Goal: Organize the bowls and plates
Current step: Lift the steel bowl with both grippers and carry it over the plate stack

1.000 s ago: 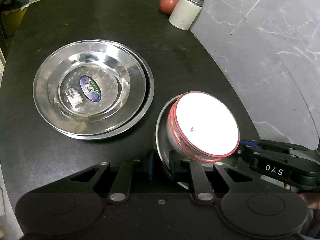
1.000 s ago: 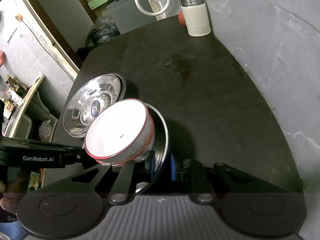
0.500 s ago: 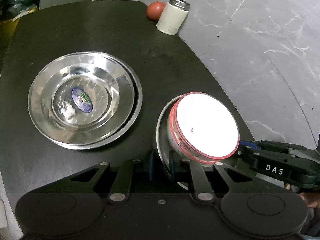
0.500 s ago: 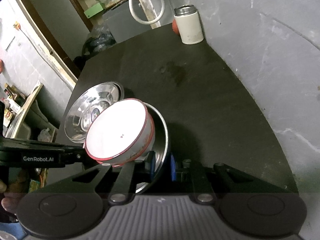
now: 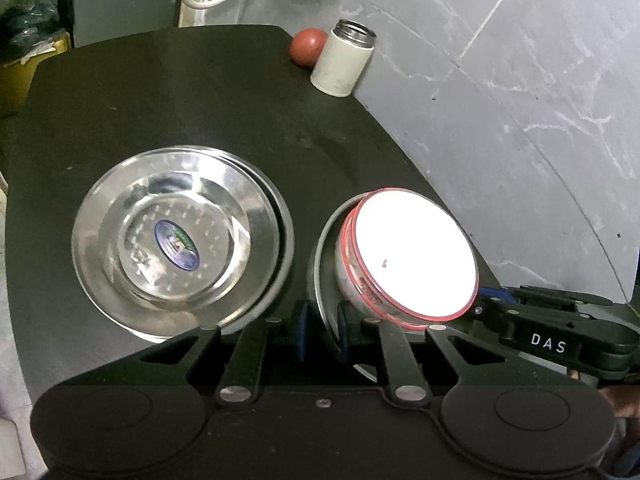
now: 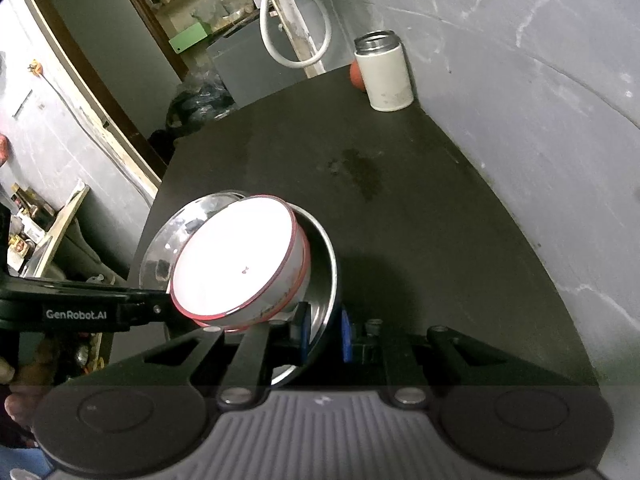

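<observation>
A steel plate (image 5: 325, 240) carries a white bowl with a red rim (image 5: 412, 252) and hangs tilted above the black table (image 5: 200, 92). My left gripper (image 5: 322, 330) is shut on the plate's near rim. My right gripper (image 6: 324, 332) is shut on the opposite rim of the same plate (image 6: 322, 264). The bowl (image 6: 240, 264) leans towards the left in the right wrist view. A stack of steel plates (image 5: 180, 240) with a blue sticker lies on the table left of the held plate. Part of that stack (image 6: 172, 240) shows behind the bowl.
A white canister with a metal mouth (image 5: 343, 64) and a red ball (image 5: 307, 46) stand at the table's far right corner by the grey wall. The table's curved right edge (image 6: 520, 232) runs close to the wall. A white hose (image 6: 296, 20) hangs behind.
Both grippers have risen with the plate and bowl; the table looks farther below. In the right wrist view the bowl now overlaps the stacked plates.
</observation>
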The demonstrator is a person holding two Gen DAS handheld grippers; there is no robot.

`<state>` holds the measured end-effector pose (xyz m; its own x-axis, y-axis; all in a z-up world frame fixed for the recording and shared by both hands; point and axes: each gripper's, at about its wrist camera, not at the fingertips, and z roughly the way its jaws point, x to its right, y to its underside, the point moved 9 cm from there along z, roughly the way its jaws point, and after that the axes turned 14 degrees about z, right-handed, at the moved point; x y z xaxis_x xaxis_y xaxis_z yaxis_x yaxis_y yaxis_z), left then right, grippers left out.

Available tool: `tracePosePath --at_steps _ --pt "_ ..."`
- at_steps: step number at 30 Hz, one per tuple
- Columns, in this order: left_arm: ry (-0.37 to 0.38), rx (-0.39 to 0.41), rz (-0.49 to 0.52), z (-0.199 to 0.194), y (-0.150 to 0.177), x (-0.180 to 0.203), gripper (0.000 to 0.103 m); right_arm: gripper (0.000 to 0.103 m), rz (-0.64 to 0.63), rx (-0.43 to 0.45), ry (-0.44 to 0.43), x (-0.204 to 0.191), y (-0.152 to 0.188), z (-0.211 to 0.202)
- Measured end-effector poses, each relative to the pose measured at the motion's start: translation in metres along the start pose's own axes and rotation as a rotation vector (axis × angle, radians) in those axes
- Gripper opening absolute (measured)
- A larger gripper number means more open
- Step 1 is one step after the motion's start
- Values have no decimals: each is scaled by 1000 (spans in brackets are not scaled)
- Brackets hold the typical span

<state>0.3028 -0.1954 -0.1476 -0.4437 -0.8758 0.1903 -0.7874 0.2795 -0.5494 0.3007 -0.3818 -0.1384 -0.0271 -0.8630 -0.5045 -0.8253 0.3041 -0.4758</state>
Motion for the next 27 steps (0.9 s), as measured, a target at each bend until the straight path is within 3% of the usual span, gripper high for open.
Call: tracePosePath --at_steps 27 --pt "-87 29 -111 -34 -7 -90 15 17 -83 -60 -73 -80 -23 57"
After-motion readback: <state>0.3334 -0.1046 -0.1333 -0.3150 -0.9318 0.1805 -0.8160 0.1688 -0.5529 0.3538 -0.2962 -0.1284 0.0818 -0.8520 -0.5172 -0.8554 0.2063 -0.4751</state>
